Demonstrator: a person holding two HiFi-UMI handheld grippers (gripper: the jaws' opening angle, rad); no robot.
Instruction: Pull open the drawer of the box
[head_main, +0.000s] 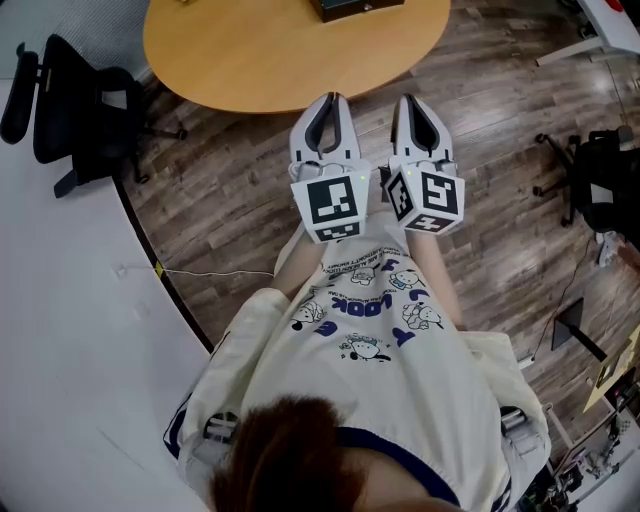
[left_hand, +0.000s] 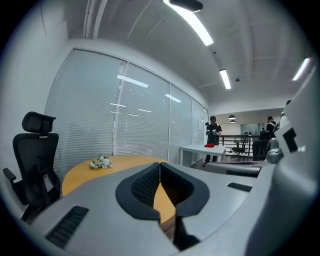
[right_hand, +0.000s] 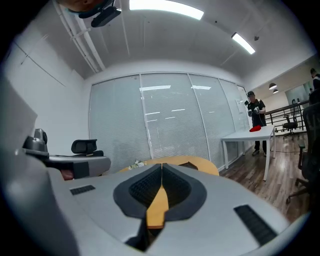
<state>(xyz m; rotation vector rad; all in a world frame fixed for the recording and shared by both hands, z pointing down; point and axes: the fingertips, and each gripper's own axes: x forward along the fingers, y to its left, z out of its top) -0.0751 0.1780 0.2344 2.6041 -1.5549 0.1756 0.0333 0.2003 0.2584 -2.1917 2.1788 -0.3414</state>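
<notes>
A dark box (head_main: 355, 8) lies at the far edge of the round wooden table (head_main: 280, 50), cut off by the top of the head view; its drawer cannot be made out. My left gripper (head_main: 330, 98) and right gripper (head_main: 410, 98) are held side by side in front of my torso, their tips at the table's near edge and well short of the box. In the left gripper view the left gripper (left_hand: 160, 164) has its jaws together with nothing between them. The right gripper (right_hand: 161, 165) is likewise shut and empty in its own view.
A black office chair (head_main: 80, 100) stands left of the table, another chair (head_main: 600, 190) at the right. A small bunch of flowers (left_hand: 101, 162) lies on the tabletop. A white desk (right_hand: 247, 134) stands further off, with a person (right_hand: 257, 120) beside it.
</notes>
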